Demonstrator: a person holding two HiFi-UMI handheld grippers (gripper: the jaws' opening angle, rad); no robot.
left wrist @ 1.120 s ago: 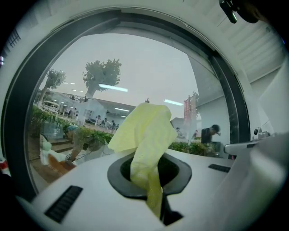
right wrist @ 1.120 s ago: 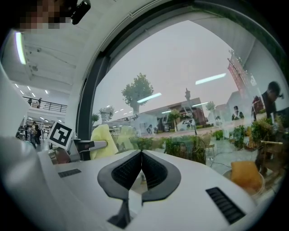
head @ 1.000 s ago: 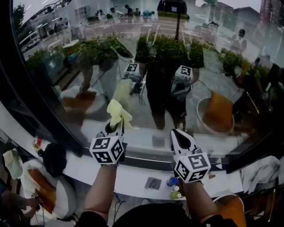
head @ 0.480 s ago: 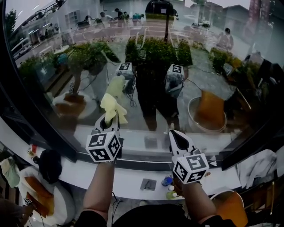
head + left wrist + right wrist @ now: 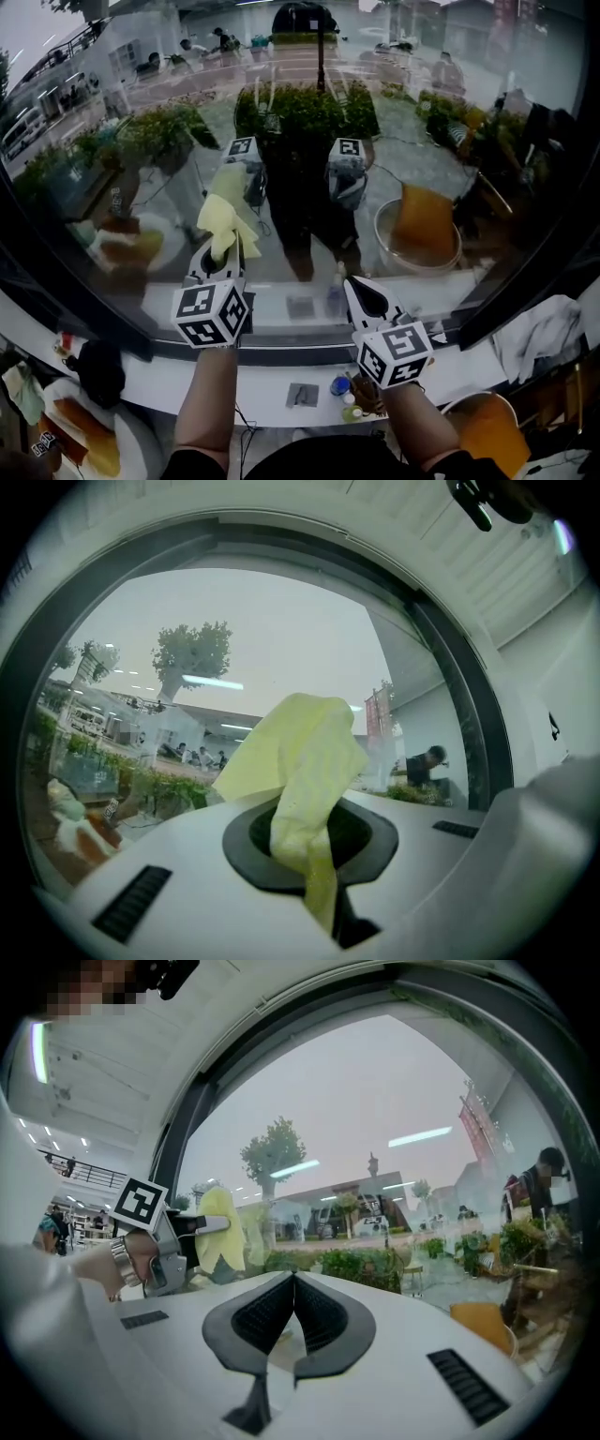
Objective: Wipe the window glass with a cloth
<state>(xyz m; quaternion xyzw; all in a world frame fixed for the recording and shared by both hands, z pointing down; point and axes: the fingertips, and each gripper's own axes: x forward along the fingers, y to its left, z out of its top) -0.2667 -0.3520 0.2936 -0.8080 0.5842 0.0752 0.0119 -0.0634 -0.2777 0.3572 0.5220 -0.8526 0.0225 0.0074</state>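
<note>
Grippers in foreground: right gripper point(image 5: 361, 292) closed on nothing, idle; left gripper point(image 5: 223, 267) clamped on the yellow cloth point(image 5: 223, 220), whose free end stands up close against the window glass point(image 5: 141, 122). Cloth looks light, soft and limp; a bunched mid-fold grip suits it. Since a second ago it has risen slightly above the sill point(image 5: 281, 309).

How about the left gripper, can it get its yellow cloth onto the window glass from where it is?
Probably yes. The left gripper is shut on the yellow cloth, whose free end stands up close to the window glass, with nothing between them. The right gripper is off to the side.
</note>
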